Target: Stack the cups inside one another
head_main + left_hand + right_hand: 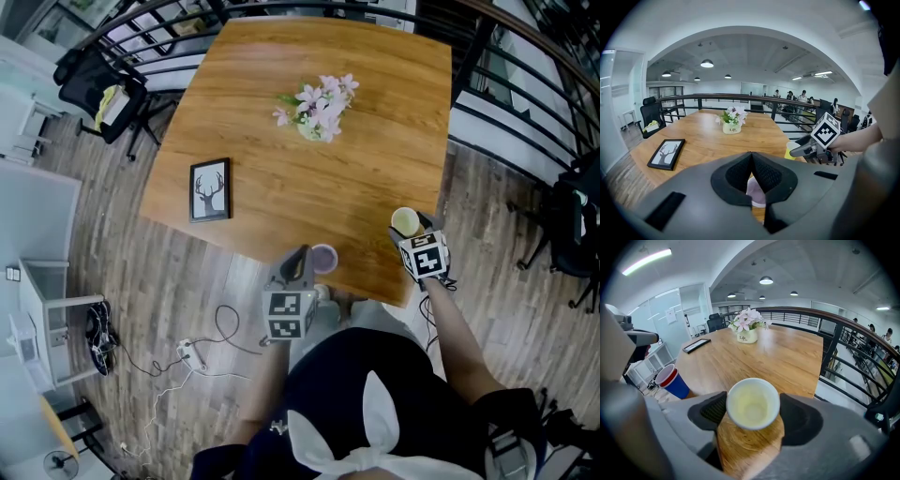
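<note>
A pale yellow cup (405,222) stands upright near the wooden table's (375,141) near right corner. My right gripper (409,231) is open, one jaw on each side of this cup (753,404), both pads close to its rim, which stays round. A second cup (324,258), blue outside and red inside (671,380), stands at the table's near edge. My left gripper (300,262) is shut just to its left. In the left gripper view the pads (740,174) meet, and a pale bit of that cup (756,191) shows below them.
A small pot of pink flowers (319,108) stands mid-table at the far side. A framed deer picture (210,190) lies flat near the left edge. A black railing (511,84) runs past the table's right side. Cables (202,352) trail on the floor.
</note>
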{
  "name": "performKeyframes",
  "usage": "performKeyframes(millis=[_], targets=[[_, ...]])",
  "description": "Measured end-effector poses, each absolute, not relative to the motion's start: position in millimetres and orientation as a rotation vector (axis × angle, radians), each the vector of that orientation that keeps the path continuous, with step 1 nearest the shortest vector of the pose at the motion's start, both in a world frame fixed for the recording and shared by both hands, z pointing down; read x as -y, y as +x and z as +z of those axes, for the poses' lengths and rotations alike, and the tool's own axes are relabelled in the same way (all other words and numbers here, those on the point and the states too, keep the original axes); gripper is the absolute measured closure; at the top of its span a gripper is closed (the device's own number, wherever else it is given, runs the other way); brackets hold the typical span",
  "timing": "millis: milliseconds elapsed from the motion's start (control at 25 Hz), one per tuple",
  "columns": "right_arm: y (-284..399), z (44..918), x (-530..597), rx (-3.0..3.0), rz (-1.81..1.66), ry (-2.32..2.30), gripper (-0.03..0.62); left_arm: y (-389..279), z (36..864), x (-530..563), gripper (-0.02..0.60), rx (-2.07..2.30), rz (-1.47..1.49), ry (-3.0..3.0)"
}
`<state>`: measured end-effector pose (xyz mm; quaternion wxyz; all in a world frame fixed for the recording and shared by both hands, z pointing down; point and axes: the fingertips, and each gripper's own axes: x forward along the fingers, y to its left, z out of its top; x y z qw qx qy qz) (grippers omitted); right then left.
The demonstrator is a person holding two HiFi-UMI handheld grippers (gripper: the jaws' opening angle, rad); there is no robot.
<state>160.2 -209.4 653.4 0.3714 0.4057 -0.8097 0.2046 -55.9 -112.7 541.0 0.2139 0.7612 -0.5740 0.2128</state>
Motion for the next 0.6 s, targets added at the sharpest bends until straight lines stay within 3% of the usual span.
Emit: performKeyframes(millis=[600], targets=[[151.7,635.7,209.1,2.109,0.509,1.053,0.244,-63.0,540.5,112.2,0.565,1.586,0.57,2.117]])
